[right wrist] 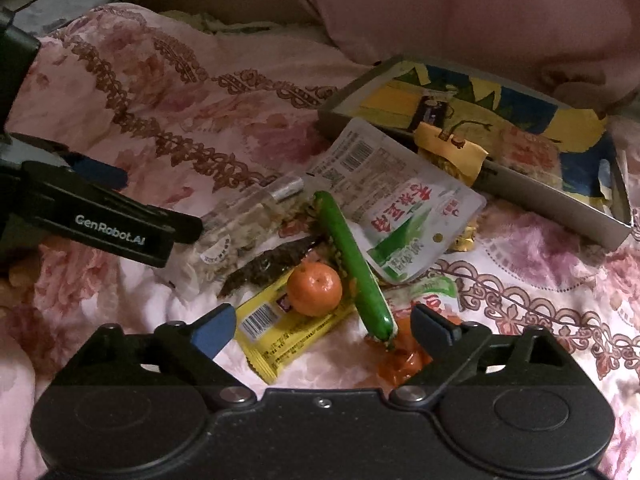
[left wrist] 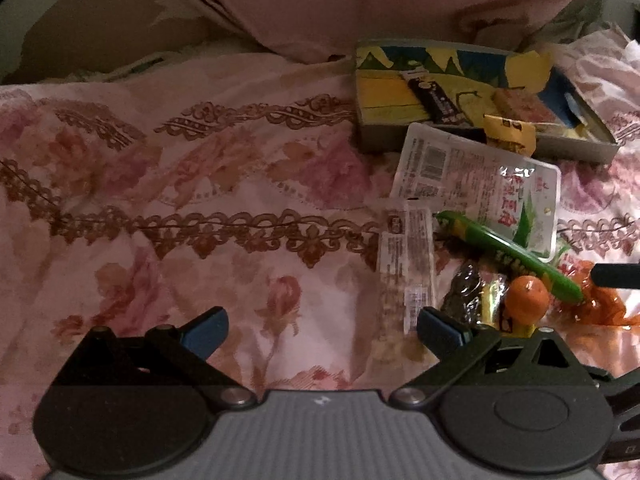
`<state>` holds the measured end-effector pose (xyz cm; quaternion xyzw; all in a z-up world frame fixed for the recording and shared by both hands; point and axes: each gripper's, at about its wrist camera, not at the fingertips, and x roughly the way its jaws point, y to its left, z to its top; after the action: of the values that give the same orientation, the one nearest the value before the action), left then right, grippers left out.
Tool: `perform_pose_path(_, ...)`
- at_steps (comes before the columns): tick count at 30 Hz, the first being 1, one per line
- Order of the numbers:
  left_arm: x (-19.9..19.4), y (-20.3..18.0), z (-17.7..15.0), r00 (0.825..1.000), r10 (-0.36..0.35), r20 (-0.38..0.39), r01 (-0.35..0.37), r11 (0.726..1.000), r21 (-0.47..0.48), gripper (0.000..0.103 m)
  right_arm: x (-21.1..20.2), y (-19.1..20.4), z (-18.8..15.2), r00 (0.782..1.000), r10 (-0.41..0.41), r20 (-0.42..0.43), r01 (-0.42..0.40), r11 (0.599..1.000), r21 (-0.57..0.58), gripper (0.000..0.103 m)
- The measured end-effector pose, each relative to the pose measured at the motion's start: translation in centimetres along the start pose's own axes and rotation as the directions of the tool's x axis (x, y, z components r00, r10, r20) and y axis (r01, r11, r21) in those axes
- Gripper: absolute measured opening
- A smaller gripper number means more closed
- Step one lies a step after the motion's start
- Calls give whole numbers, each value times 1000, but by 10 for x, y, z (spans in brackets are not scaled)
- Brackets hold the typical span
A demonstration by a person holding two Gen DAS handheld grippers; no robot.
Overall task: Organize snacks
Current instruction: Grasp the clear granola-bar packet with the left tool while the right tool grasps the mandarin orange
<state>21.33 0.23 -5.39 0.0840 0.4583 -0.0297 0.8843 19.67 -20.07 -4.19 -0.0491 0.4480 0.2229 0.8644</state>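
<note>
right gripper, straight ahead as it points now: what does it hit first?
Likely the yellow packet lying between the open right gripper fingers, with the orange just beyond it. Depth is uncertain.

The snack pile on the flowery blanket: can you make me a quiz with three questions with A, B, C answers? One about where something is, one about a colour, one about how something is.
1. Where is the small orange fruit?
A. inside the box
B. on the yellow packet, beside the long stick snack
C. between the left gripper's fingers

2. What colour is the long stick snack?
A. green
B. blue
C. white

3. How does the right gripper stand?
A. shut on the fruit
B. shut on nothing
C. open, gripping nothing

Answers:
1 B: the fruit rests on the packet in the loose pile, outside the picture box.
2 A: its wrapper is bright green.
3 C: both blue pads stand wide apart, pressing on nothing.
</note>
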Motion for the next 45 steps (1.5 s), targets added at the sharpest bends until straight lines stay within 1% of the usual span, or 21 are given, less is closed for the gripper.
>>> perform_pose_path(4, 6, 3, 2, 998, -67, -6, 67, 998, -19, 103, -2, 1, -1, 1000, -1, 31, 1, 1000, -1, 79)
perform_pose_path(6, 8, 4, 4, 994, -108, -13, 108, 993, -43, 102, -4, 2, 0, 999, -2, 48, 2, 1000, -4, 71)
perform_pose_path(7, 9, 4, 4, 992, -128, -16, 127, 990, -53, 102, -4, 2, 0, 999, 0, 54, 0, 1000, -6, 70)
perform_pose_path(9, 10, 4, 4, 988, -155, -15, 154, 986, -64, 102, -5, 4, 1, 998, 2, 57, -1, 1000, -10, 69)
perform_pose_path(11, 10, 2, 4, 985, -172, -11, 172, 984, -55, 102, -6, 6, 2, 998, 9, 60, -8, 1000, -15, 68)
perform_pose_path(15, 16, -4, 7, 983, -183, -6, 182, 983, -24, 102, -3, 9, 4, 999, 17, 46, -16, 1000, -14, 66)
perform_pose_path(20, 24, -6, 10, 973, -230, -34, 229, 973, -36, 96, 3, 11, 4, 999, 5, 34, -5, 1000, 0, 66)
perform_pose_path(21, 25, -5, 10, 971, -236, -40, 234, 971, -41, 95, 5, 12, 4, 1000, 5, 29, -5, 1000, 0, 64)
perform_pose_path(25, 32, -2, 9, 962, -265, -65, 261, 963, -65, 87, 11, 16, 3, 1000, 9, 29, -9, 1000, -14, 64)
perform_pose_path(26, 34, -1, 9, 961, -268, -69, 263, 962, -72, 84, 13, 16, 4, 1000, 10, 29, -10, 1000, -13, 64)
perform_pose_path(31, 34, 1, 9, 957, -282, -72, 276, 957, -87, 76, 17, 16, 4, 999, 2, 36, -2, 1000, -24, 60)
perform_pose_path(33, 36, 3, 8, 954, -290, -77, 282, 955, -90, 71, 17, 15, 4, 999, -5, 45, 6, 1000, -19, 54)
perform_pose_path(35, 39, 4, 8, 950, -299, -94, 290, 952, -100, 61, 18, 14, 4, 999, -15, 49, 16, 1000, -19, 49)
perform_pose_path(37, 41, 4, 8, 946, -310, -98, 300, 948, -107, 59, 19, 13, 3, 999, -22, 48, 24, 999, -23, 47)
perform_pose_path(41, 40, 2, 8, 941, -326, -94, 317, 943, -101, 44, 21, 14, 2, 997, -46, 55, 47, 998, -30, 39)
perform_pose_path(42, 40, 2, 8, 940, -328, -94, 319, 943, -100, 43, 22, 14, 2, 997, -51, 55, 52, 998, -29, 36)
perform_pose_path(45, 40, 3, 8, 940, -328, -93, 318, 942, -111, 41, 25, 15, 3, 997, -58, 54, 60, 998, -30, 37)
